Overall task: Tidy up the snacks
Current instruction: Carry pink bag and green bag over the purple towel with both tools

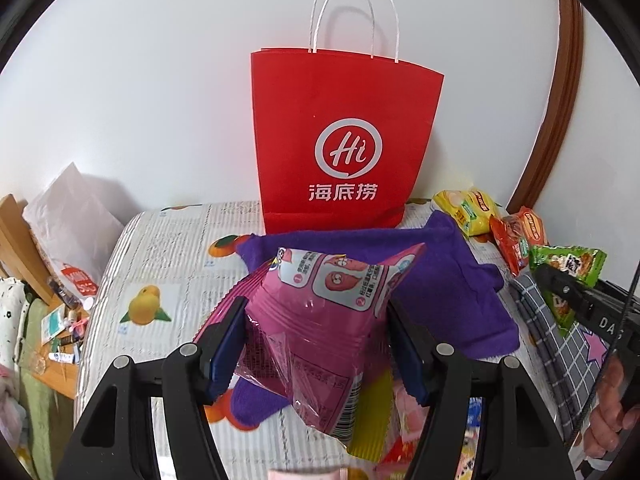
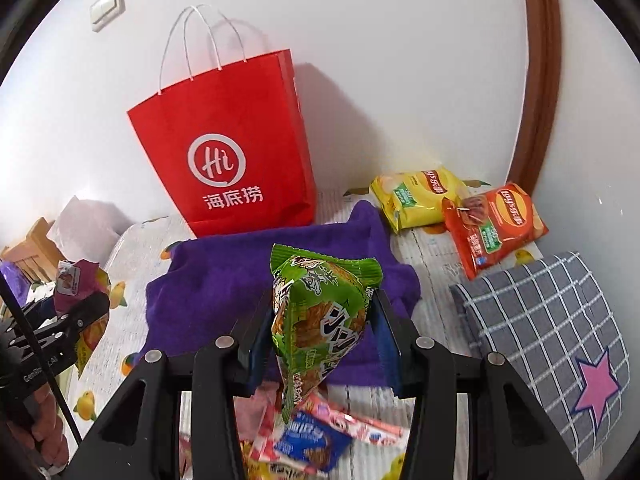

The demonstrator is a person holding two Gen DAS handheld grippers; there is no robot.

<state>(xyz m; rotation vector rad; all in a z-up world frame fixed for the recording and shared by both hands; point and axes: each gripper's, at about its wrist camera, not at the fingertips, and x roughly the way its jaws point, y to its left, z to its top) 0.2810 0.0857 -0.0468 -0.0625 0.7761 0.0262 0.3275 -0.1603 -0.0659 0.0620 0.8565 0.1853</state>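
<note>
My left gripper [image 1: 316,344] is shut on a pink snack packet [image 1: 320,320], held up above the bed. The right gripper [image 2: 320,340] is shut on a green snack packet [image 2: 316,312], also lifted. A red paper bag [image 1: 340,140] [image 2: 232,152] with white handles stands upright against the wall, behind a purple towel [image 1: 440,280] [image 2: 224,280]. From the left wrist view, the green packet [image 1: 568,268] and the right gripper's black body show at the right edge. From the right wrist view, the pink packet [image 2: 74,280] shows at the left.
A yellow chip bag [image 2: 416,196] and an orange chip bag [image 2: 492,228] lie by the wall at the right. A grey checked cushion [image 2: 552,332] lies at the right. Several small snack packets [image 2: 312,440] lie below the grippers. A bedside shelf with clutter [image 1: 60,332] is at the left.
</note>
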